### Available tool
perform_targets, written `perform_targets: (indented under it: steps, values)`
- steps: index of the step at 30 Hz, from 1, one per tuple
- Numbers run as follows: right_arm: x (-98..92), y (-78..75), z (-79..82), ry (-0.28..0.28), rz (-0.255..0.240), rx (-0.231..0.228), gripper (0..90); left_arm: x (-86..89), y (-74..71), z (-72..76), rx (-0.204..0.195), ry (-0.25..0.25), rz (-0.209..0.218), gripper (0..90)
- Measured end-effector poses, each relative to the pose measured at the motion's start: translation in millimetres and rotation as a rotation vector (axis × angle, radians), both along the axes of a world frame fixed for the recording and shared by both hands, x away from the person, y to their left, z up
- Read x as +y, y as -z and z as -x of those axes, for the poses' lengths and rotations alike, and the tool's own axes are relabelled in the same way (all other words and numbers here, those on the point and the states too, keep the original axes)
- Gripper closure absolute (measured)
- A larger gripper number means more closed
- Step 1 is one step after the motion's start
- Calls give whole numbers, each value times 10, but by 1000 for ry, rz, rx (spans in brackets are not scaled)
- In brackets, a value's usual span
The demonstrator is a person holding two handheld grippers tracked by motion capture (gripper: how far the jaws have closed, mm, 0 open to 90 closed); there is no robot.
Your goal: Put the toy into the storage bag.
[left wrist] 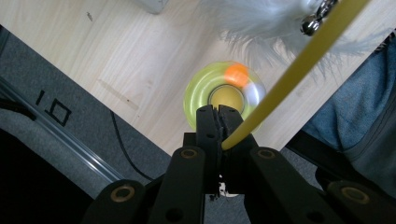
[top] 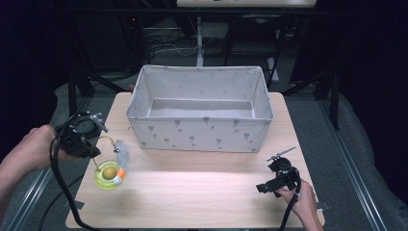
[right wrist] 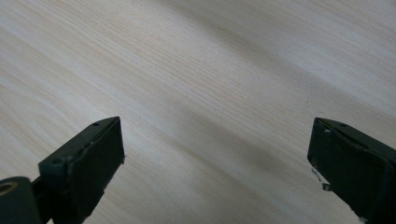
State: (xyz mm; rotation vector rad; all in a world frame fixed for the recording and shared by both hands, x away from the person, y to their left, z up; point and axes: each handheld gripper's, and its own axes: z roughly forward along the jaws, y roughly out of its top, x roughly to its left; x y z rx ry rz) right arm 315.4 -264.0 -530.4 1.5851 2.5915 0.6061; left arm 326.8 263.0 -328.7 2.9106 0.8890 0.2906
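A cat toy has a round green base point(top: 107, 179) with an orange ball point(top: 121, 173) in its track. A thin yellow rod point(top: 99, 162) rises from the base and ends in a white feather point(top: 121, 150). The base is at the table's front left, and I cannot tell whether it rests on the wood. My left gripper point(top: 94, 150) is shut on the rod. In the left gripper view its tips point(left wrist: 218, 114) pinch the yellow rod point(left wrist: 299, 60) above the green base point(left wrist: 198, 100), with the feather point(left wrist: 261, 23) at the top. My right gripper point(top: 263, 186) is open above bare wood point(right wrist: 217, 158).
A large grey fabric box point(top: 199, 135) with a small print stands open at the back middle of the wooden table point(top: 192, 197). The table's left edge runs close to the toy. A person's blue-clad leg point(left wrist: 359, 107) is beside the table in the left gripper view.
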Motion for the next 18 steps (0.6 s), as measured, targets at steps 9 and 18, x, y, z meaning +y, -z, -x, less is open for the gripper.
perform_targets:
  steps: [9, 18]
  values:
    - [-1, -5, 0, -5, 18, -3, 32, -43, -161, -43, -18, 10, -7, 877]
    - [-1, -7, 0, -8, 20, 0, 32, -59, -310, -98, -22, 15, -5, 877]
